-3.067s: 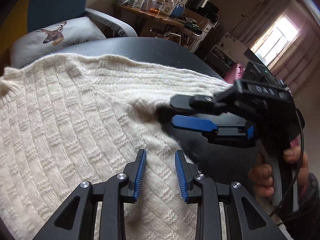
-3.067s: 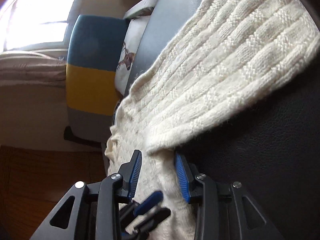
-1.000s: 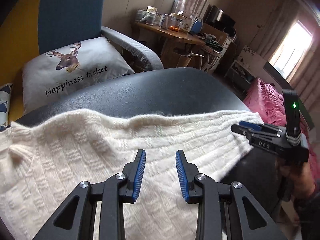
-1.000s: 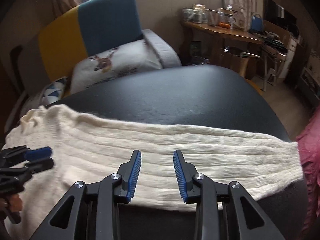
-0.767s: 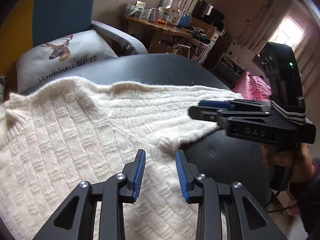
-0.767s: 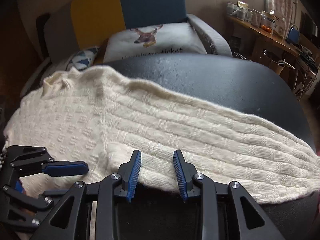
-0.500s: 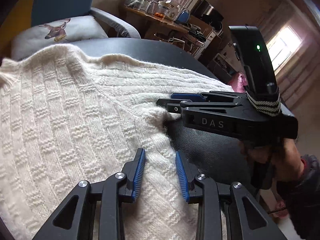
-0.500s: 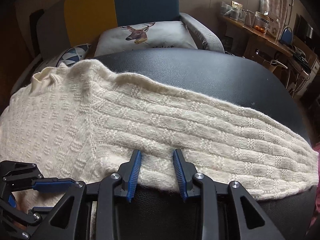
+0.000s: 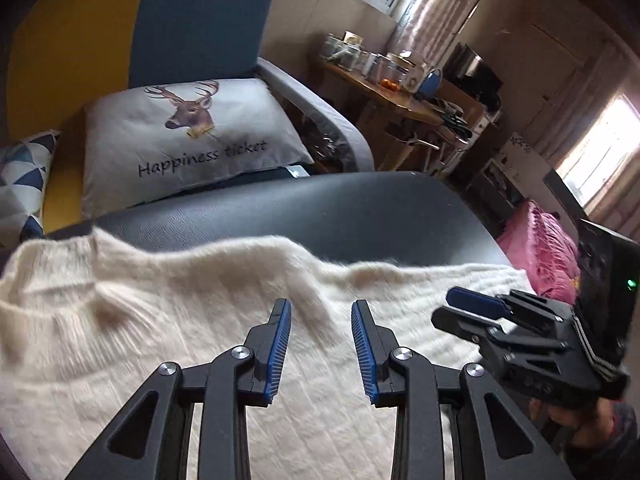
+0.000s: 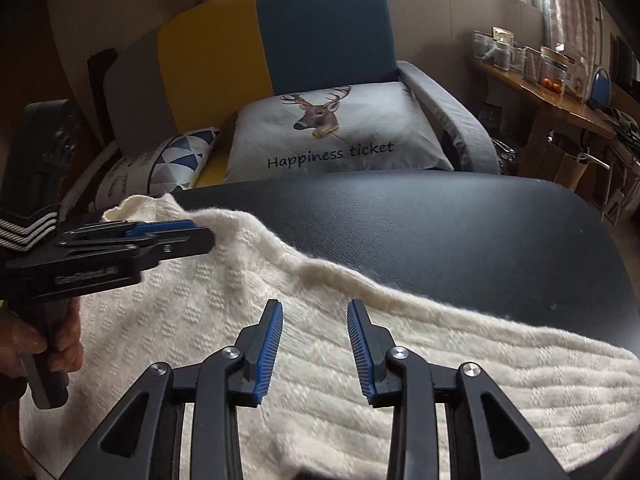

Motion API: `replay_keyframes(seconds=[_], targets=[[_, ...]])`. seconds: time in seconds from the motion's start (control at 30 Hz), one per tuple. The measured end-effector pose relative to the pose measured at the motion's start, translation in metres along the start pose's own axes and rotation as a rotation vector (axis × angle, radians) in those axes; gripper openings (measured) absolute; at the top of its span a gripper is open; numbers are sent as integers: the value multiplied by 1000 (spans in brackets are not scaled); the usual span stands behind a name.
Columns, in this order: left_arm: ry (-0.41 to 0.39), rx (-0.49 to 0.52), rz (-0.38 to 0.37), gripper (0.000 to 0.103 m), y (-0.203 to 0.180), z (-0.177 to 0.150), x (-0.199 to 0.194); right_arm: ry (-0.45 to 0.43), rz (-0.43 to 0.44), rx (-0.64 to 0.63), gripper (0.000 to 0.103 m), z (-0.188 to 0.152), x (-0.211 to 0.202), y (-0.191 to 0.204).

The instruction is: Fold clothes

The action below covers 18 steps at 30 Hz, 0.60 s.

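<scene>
A cream knitted sweater (image 9: 168, 320) lies spread on a black leather table (image 9: 320, 208), one sleeve stretched to the right (image 10: 520, 372). My left gripper (image 9: 320, 312) is open and empty above the sweater's body. My right gripper (image 10: 314, 310) is open and empty above the sleeve near the shoulder. The right gripper also shows at the right of the left wrist view (image 9: 464, 308), over the sleeve. The left gripper shows at the left of the right wrist view (image 10: 192, 232), near the collar (image 10: 136, 206).
Behind the table stands a blue, yellow and grey armchair (image 10: 320, 28) with a deer cushion (image 10: 332, 136) and a triangle-pattern cushion (image 10: 176, 160). A cluttered wooden table (image 9: 392, 92) stands at the back right. A pink cloth (image 9: 540, 248) lies at the right.
Both grippers have lifted up and back from the sweater's underarm edge and now hover above it. Both stay open and empty. The sweater lies much as before.
</scene>
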<state>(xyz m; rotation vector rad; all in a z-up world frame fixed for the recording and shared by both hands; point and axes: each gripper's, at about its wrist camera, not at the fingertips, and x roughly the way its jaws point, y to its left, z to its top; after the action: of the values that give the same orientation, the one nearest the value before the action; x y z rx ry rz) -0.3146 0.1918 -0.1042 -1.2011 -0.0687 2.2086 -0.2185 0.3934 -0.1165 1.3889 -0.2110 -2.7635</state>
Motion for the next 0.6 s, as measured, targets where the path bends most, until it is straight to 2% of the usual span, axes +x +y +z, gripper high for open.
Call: replay_keyframes(seconds=[0.07, 0.17, 0.23, 0.37, 0.4, 0.53, 0.6], targets=[[36, -10, 92, 32, 10, 10, 19, 8, 1, 5, 33, 2, 8, -1], [75, -72, 158, 31, 29, 11, 40, 20, 2, 12, 33, 6, 21, -2], [35, -71, 166, 31, 31, 1, 40, 29, 3, 17, 29, 8, 29, -3], [-26, 47, 257, 32, 13, -14, 41, 45, 5, 26, 29, 12, 45, -5], [-26, 39, 258, 32, 13, -14, 41, 49, 6, 29, 29, 13, 50, -5], [-2, -23, 233, 32, 18, -5, 35, 13, 112, 212, 30, 5, 14, -36], [-14, -30, 214, 33, 14, -10, 19, -61, 166, 348, 32, -12, -21, -67]])
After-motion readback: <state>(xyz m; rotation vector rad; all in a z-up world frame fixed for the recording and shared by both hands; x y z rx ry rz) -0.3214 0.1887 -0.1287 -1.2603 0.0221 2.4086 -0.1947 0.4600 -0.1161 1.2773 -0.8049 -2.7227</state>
